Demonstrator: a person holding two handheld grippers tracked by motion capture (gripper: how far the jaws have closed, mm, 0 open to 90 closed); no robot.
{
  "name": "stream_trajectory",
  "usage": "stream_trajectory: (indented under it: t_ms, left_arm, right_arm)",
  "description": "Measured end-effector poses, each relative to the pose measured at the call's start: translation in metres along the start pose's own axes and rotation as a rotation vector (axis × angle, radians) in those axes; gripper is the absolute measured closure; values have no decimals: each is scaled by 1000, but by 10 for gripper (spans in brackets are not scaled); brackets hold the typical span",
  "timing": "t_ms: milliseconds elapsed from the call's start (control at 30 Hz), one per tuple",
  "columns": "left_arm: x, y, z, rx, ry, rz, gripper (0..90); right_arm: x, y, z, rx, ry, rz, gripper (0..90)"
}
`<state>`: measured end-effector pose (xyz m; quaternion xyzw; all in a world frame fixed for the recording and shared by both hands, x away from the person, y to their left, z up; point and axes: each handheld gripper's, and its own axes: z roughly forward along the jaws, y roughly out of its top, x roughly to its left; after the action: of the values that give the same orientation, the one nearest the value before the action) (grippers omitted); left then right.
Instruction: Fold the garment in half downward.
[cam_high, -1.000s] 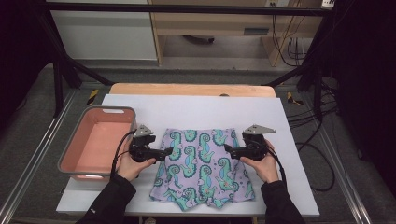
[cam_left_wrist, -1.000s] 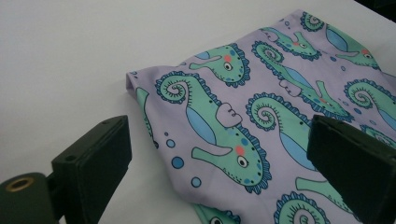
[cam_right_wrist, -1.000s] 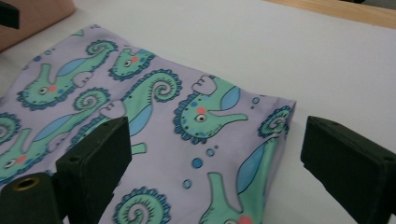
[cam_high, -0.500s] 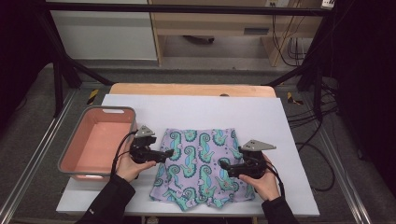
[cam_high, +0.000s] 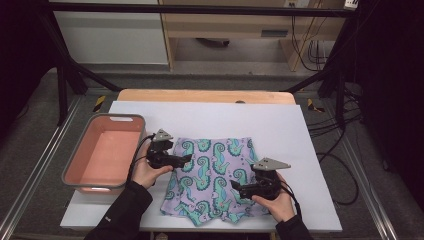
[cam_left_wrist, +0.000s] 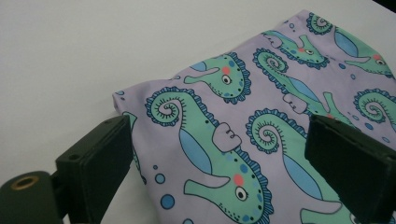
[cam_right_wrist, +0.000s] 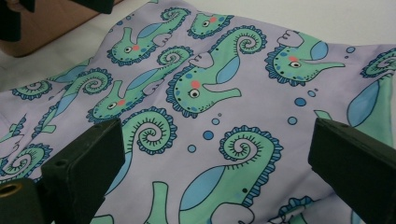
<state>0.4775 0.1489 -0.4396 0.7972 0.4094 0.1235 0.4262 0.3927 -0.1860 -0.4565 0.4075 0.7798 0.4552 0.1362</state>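
Note:
A pair of lilac shorts (cam_high: 212, 177) printed with green seahorses lies flat on the white table (cam_high: 210, 117). My left gripper (cam_high: 186, 159) is open at the garment's upper left corner, jaws pointing right over the cloth (cam_left_wrist: 233, 130). Over the lower right part hovers my right gripper (cam_high: 234, 187), also open and pointing left. In the right gripper view the printed fabric (cam_right_wrist: 210, 93) spreads between its wide jaws. Nothing is held by either one.
A pink tub with a grey rim (cam_high: 75, 165) stands at the table's left edge, close to my left hand. The tub's corner (cam_right_wrist: 42, 18) appears at upper left in the right gripper view. Bare white table lies behind and to the right of the shorts.
My right gripper has travelled from the shorts' upper right corner down toward the lower right part. The left gripper has stayed where it was.

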Motion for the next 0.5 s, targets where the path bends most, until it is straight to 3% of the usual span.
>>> stream_trajectory:
  t_ms: [200, 433, 500]
  left_arm:
    - [8, 9, 8, 5, 25, 7, 159]
    - [19, 14, 18, 15, 46, -30, 276]
    - [22, 14, 21, 16, 71, -22, 320]
  right_arm:
    - [7, 0, 2, 3, 13, -7, 45]
    - [13, 0, 3, 4, 20, -17, 44]
    - [14, 0, 4, 5, 26, -23, 44]
